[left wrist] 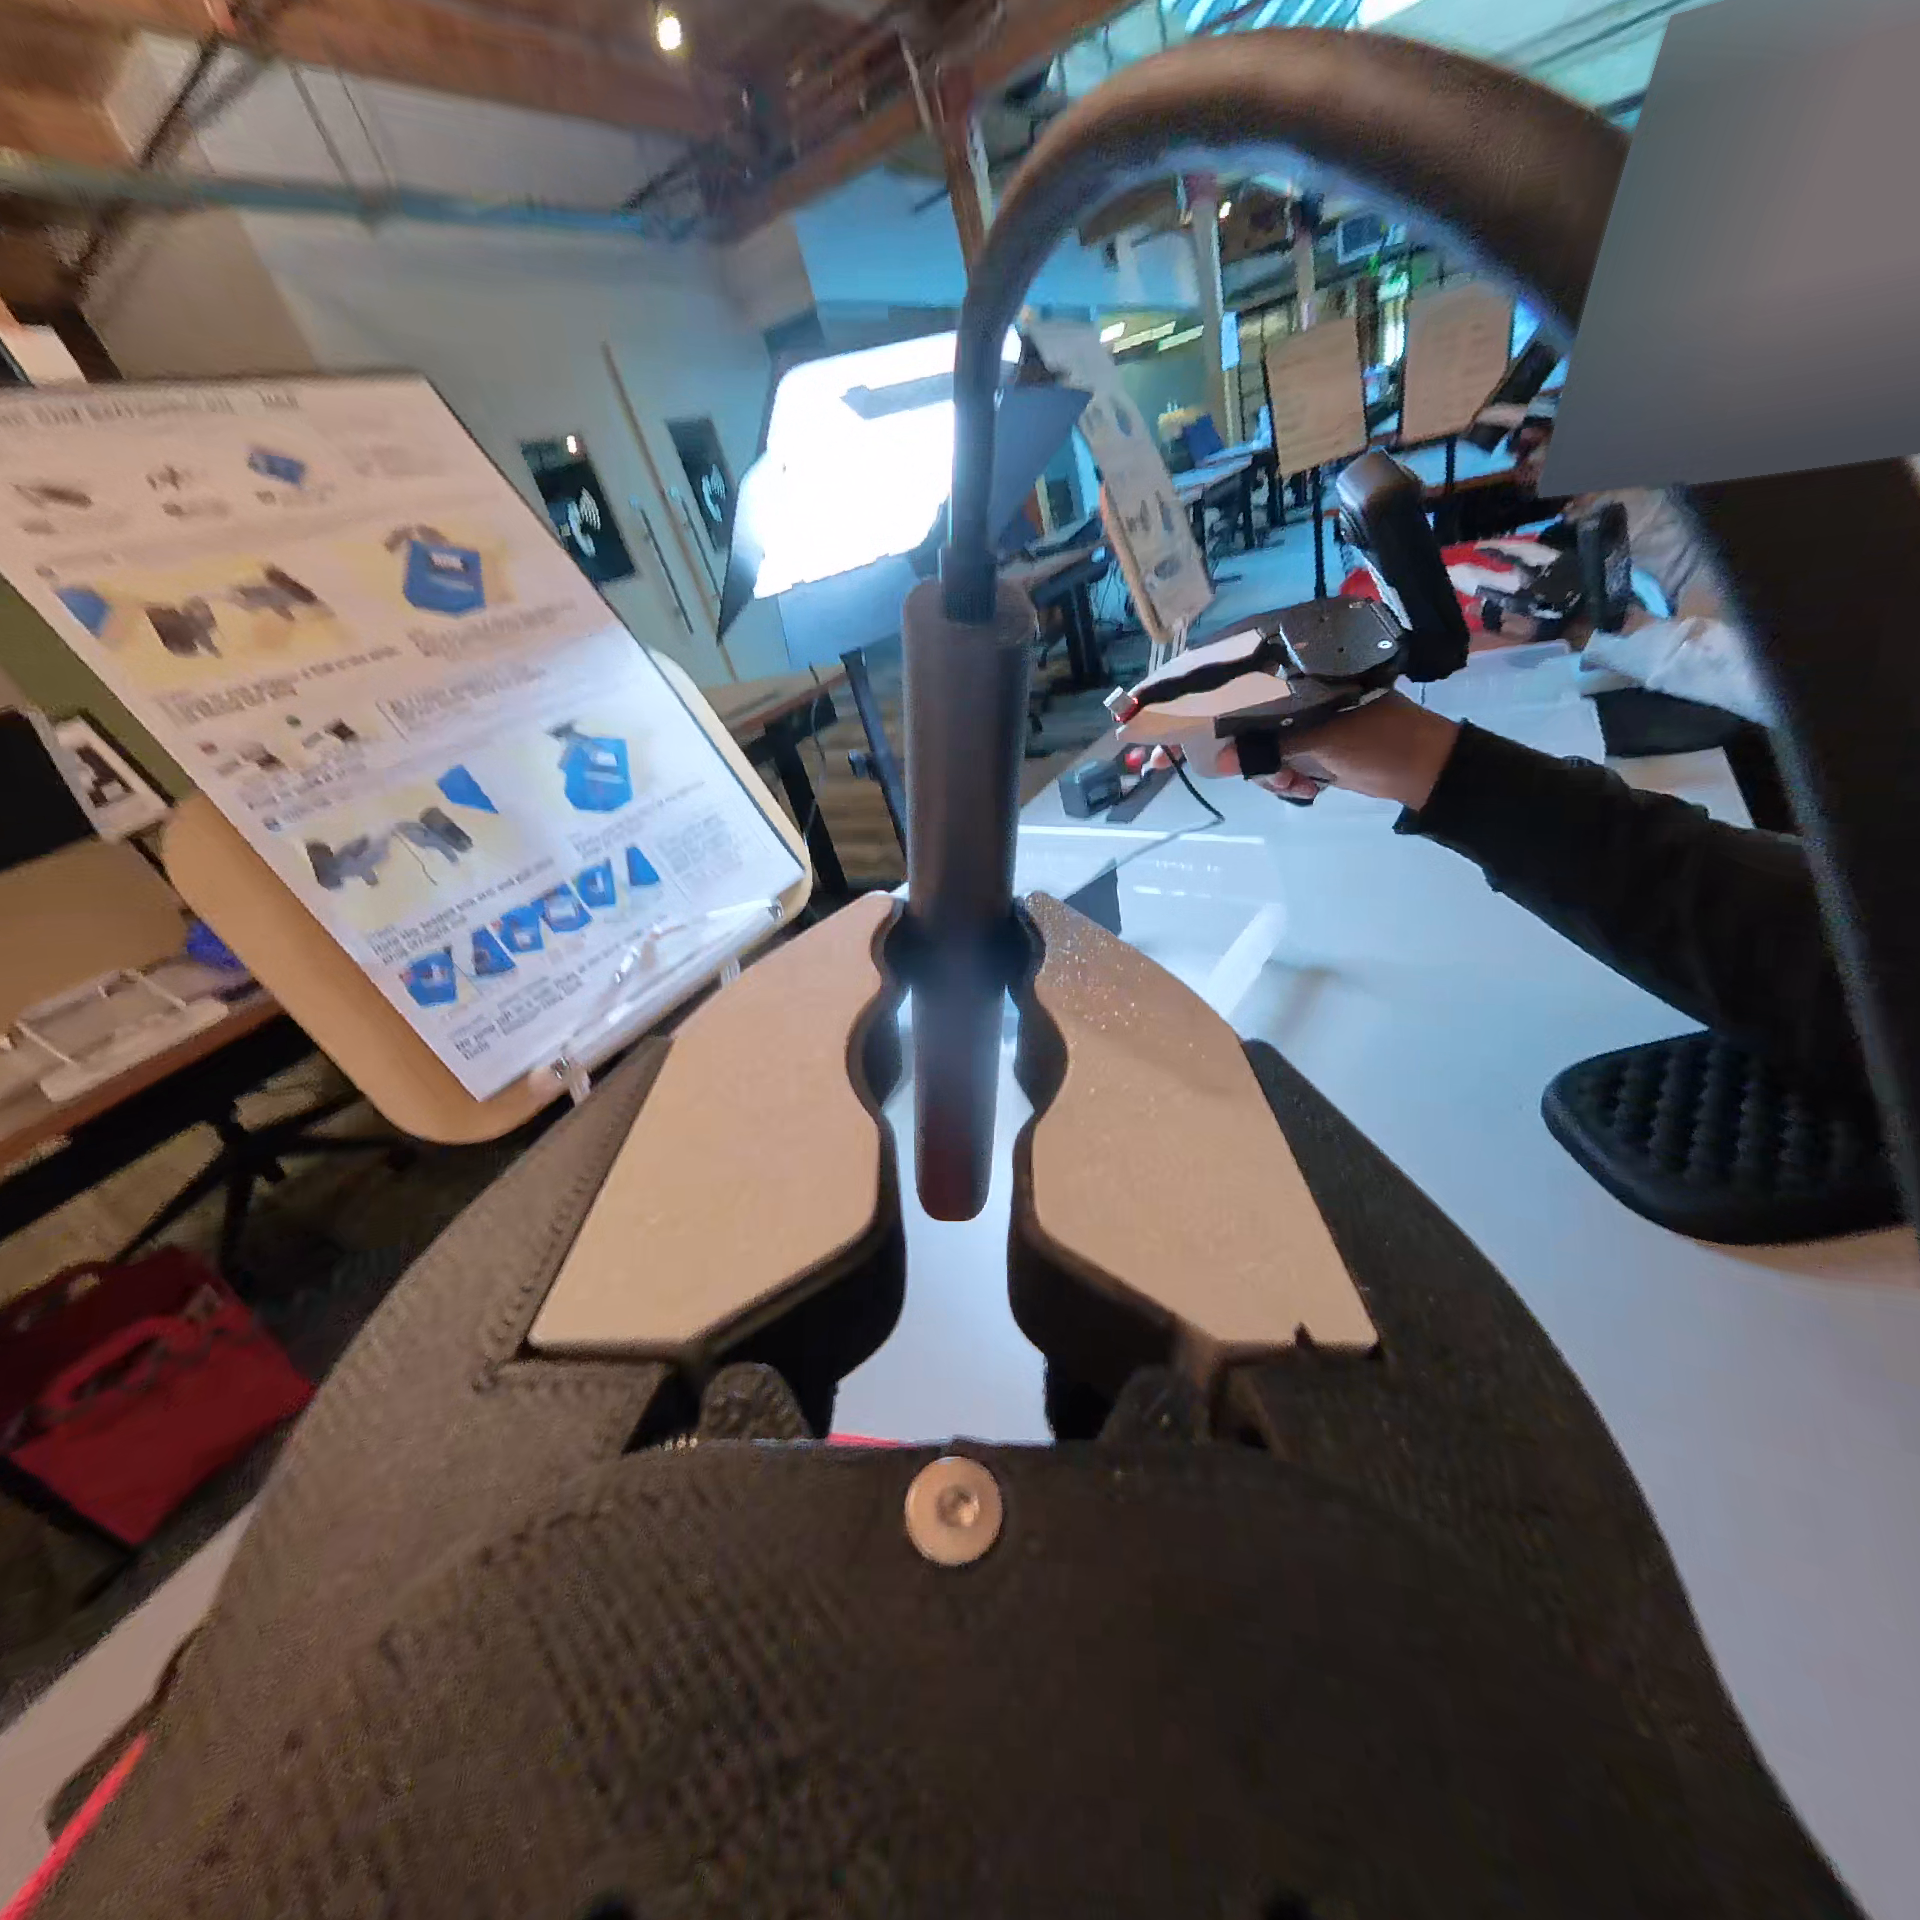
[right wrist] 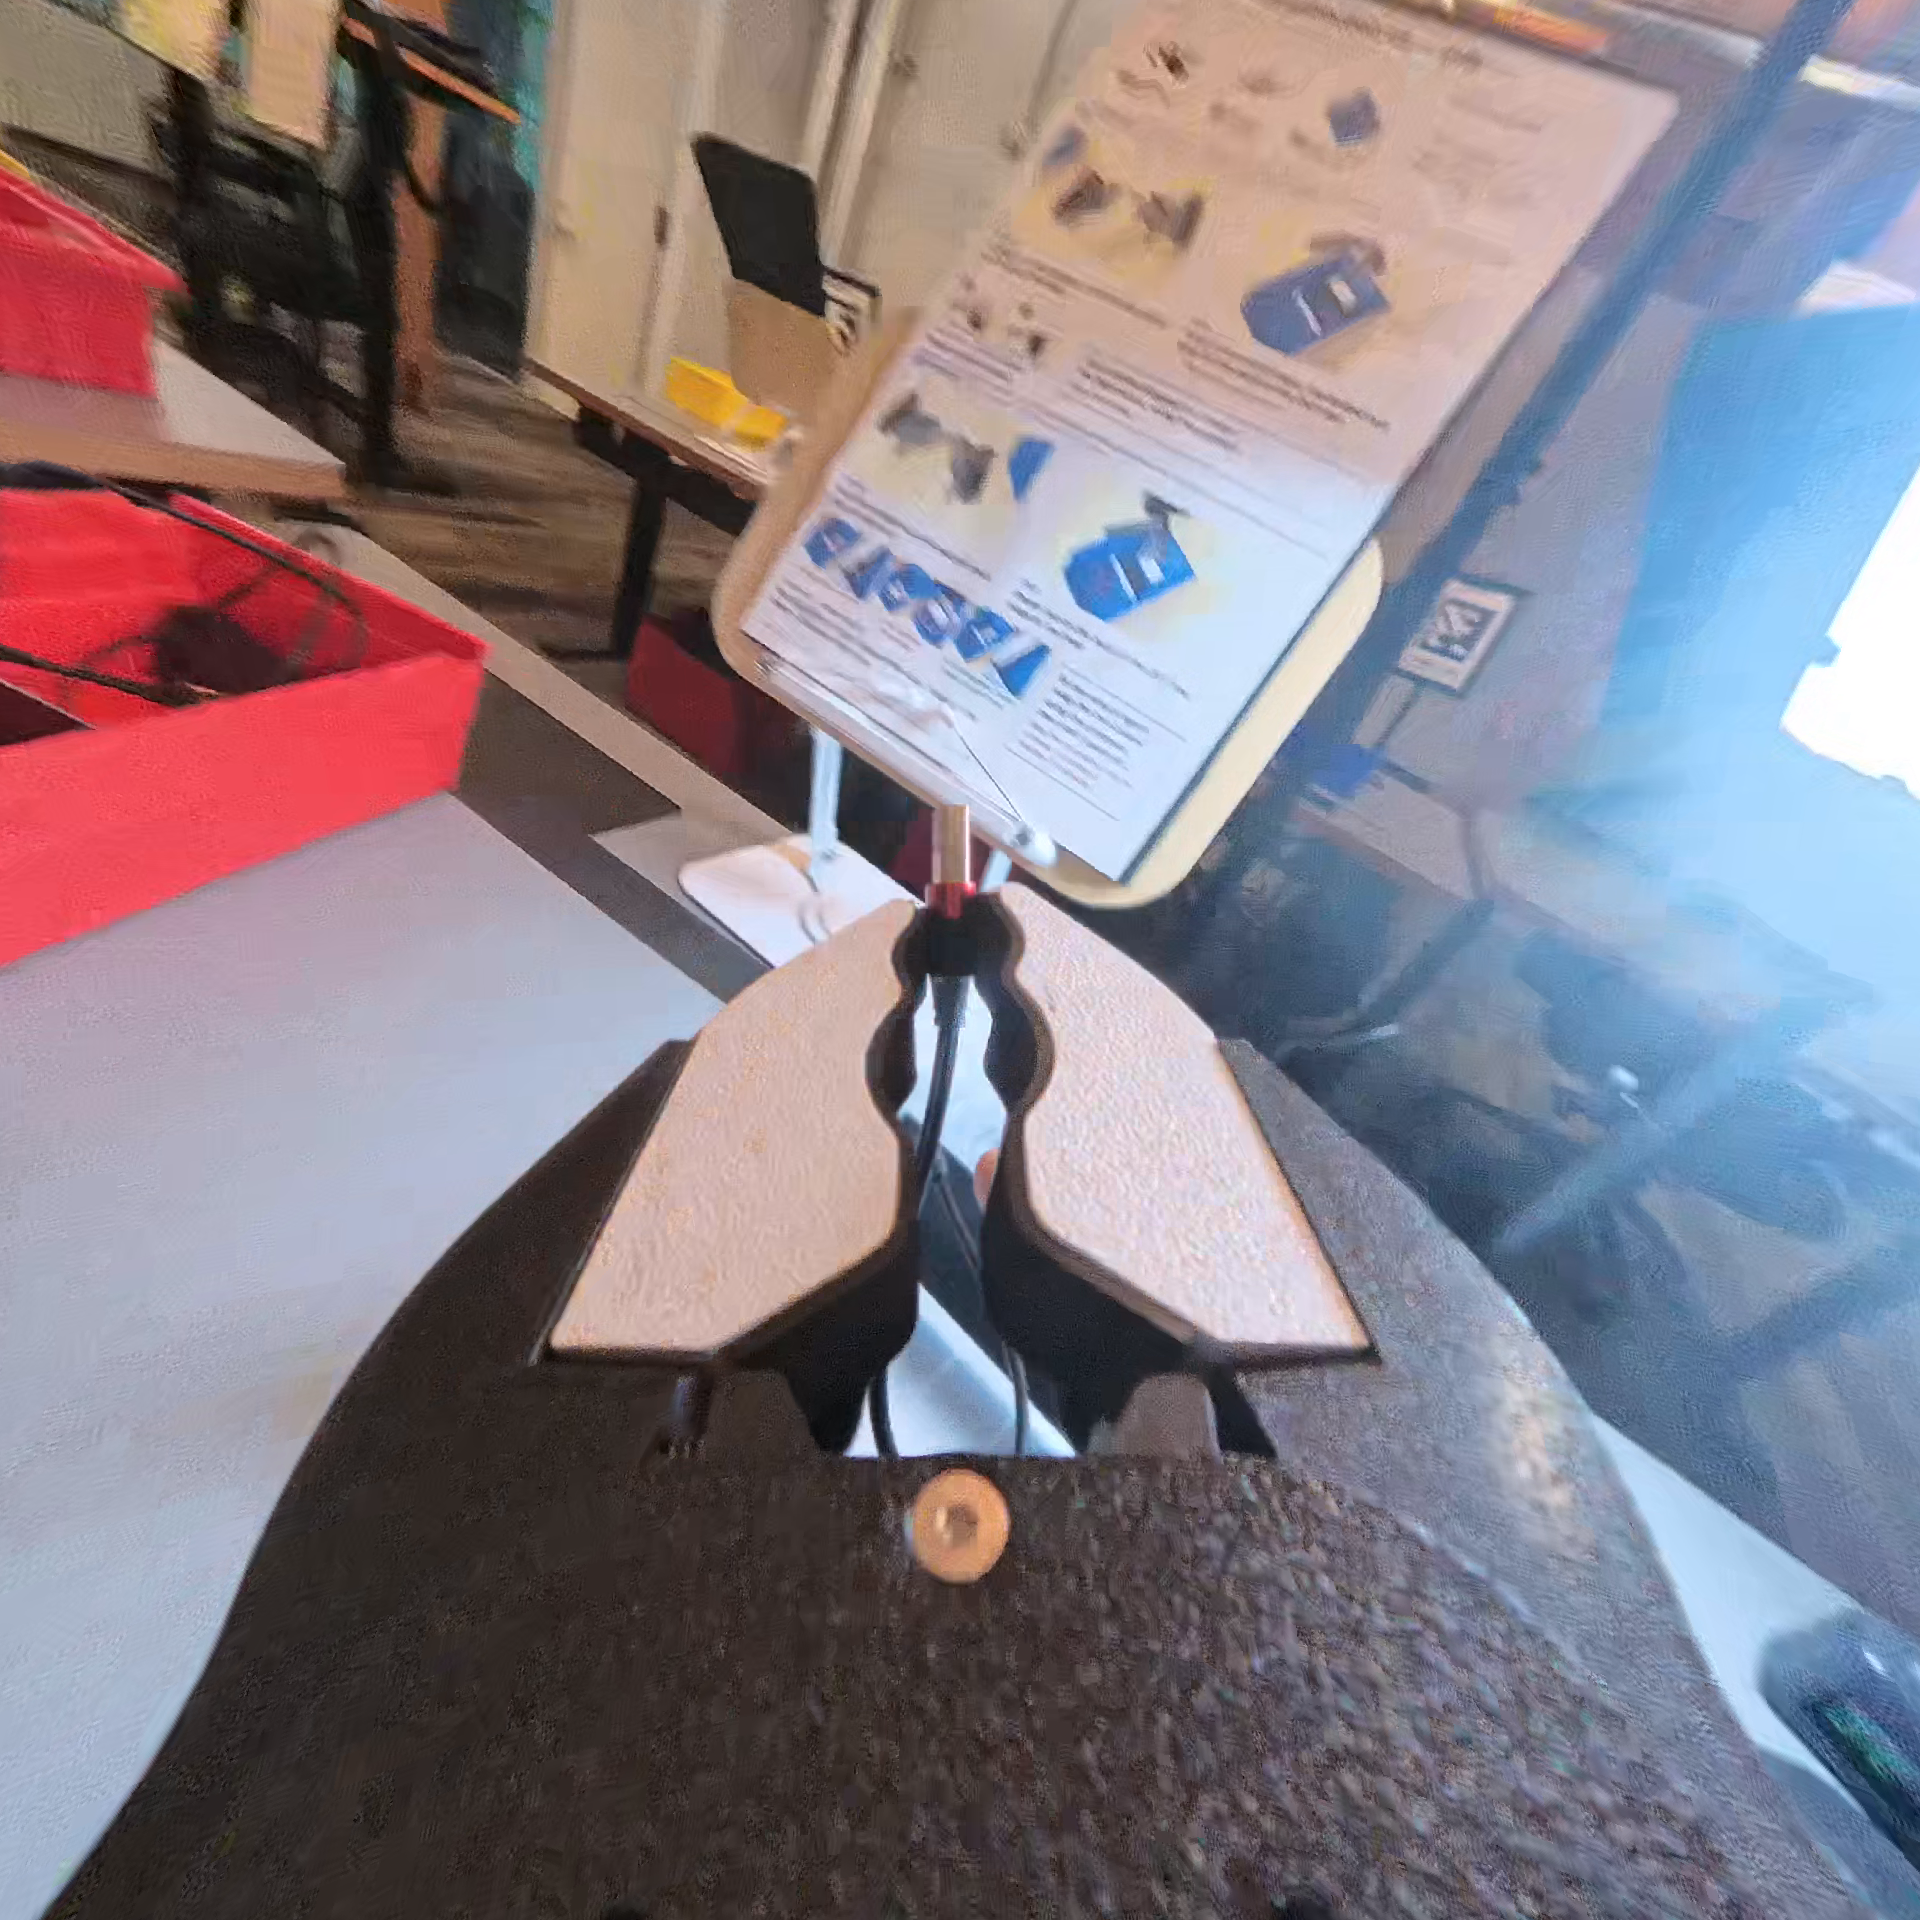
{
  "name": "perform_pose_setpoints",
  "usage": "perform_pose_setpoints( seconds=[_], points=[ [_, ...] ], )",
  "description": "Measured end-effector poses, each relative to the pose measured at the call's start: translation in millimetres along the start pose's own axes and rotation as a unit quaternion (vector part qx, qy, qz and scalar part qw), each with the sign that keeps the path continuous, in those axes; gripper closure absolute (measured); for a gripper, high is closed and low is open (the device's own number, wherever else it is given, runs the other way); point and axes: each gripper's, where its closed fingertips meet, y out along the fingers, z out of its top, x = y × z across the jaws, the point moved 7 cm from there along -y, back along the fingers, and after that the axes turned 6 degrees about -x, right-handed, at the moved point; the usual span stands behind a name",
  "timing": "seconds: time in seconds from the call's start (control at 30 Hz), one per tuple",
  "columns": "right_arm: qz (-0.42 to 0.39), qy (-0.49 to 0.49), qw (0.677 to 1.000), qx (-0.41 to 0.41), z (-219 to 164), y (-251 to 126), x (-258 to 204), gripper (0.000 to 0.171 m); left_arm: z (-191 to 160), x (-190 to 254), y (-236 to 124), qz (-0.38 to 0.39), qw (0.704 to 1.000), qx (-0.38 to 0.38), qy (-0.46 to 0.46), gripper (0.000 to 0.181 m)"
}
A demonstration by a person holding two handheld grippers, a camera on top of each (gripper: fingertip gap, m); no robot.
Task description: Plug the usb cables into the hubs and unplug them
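My left gripper [left wrist: 961,930] is shut on a dark grey USB hub [left wrist: 961,790], a long slim bar held upright above the white table [left wrist: 1455,1299]. The hub's thick black cable [left wrist: 982,343] arcs up and over to the right. My right gripper [right wrist: 951,925] is shut on a USB cable plug [right wrist: 951,847] with a red collar and a silver metal tip that points forward past the fingertips. Its thin black cable [right wrist: 930,1101] runs back between the fingers. In the left wrist view the right gripper [left wrist: 1127,712] shows farther off, held by a hand, plug tip pointing left, apart from the hub.
An instruction poster on a tilted wooden stand [left wrist: 343,665] stands off the table's left edge; it also shows in the right wrist view [right wrist: 1122,436]. Red bins [right wrist: 208,707] sit on the table at left. A black mesh pad [left wrist: 1714,1132] lies at right. A second hub [left wrist: 1101,790] lies far back. Across from one pair of fingers to the other is roughly 35 centimetres.
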Motion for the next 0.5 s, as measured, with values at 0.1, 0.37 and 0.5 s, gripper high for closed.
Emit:
perform_pose_setpoints(
  seconds=[0.1, 0.37, 0.5],
  points=[
    [-0.055, 0.021, 0.986, -0.154, -62.9, 25.7, 20.6, 0.163, -15.3, 3.9, 24.0, -0.02, 0.999, -0.044, -0.009, 0.164],
    [0.007, 0.016, 0.989, -0.144, -50.9, 34.5, -2.7, 0.111, -66.3, 21.7, 85.1, -0.066, 0.982, -0.179, -0.005, 0.164],
    [0.241, -0.036, 0.969, -0.05, -0.8, 25.3, -81.8, 0.115, -96.5, 42.3, 113.0, -0.117, 0.96, -0.255, -0.001, 0.164]
  ],
)
